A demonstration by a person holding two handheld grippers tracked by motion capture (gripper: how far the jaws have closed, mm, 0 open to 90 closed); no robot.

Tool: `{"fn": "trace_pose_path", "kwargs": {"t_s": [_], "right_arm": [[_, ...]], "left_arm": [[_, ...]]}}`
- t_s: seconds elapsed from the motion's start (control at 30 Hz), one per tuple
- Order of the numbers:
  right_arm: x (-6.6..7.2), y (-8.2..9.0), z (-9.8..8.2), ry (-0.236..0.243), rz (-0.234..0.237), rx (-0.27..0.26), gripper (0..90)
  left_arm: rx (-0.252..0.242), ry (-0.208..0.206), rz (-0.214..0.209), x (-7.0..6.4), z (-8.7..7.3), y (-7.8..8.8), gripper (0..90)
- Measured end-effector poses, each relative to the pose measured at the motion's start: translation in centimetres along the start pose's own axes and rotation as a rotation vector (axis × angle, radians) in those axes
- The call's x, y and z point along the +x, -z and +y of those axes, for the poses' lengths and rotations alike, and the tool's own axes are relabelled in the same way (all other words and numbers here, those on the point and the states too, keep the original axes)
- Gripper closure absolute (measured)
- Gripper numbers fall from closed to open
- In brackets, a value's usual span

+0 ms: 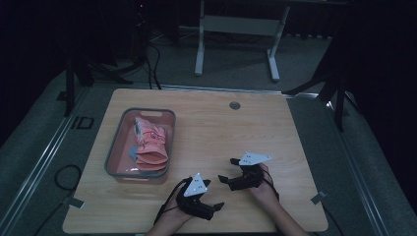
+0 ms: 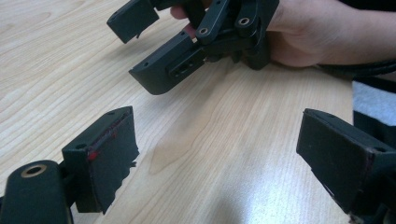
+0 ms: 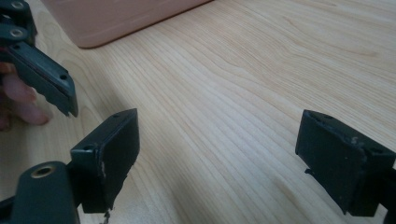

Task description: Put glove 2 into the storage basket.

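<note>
Resting on the wooden table [image 1: 255, 123], the grey bin [image 1: 114, 152] holding pink cloths [image 1: 150, 147] sits left of your hands. Your left gripper [image 1: 209, 204] and right gripper [image 1: 227, 169] stand nearby, jaws wide, gripping nothing.

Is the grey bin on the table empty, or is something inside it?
Not empty. The grey bin holds pink cloth items, piled inside its walls in the high view; how many there are cannot be told.
</note>
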State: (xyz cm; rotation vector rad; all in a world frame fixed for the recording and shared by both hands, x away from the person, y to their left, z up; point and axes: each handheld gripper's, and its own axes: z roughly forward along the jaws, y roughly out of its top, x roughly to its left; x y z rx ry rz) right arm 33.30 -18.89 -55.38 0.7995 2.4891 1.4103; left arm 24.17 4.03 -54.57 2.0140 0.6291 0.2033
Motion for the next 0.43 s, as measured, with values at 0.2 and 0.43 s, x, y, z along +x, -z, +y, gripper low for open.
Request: {"fn": "trace_pose_path", "kwargs": {"t_s": [0.2, 0.43], "right_arm": [[0.39, -0.01, -0.28, 0.036, -0.028, 0.018, 13.4], [0.33, 0.02, -0.28, 0.032, -0.029, 0.009, 13.5]], "left_arm": [[-0.009, -0.001, 0.012, -0.03, -0.04, 0.14, 12.3], [-0.013, -0.014, 0.012, -0.04, -0.08, 0.2, 12.3]]}}
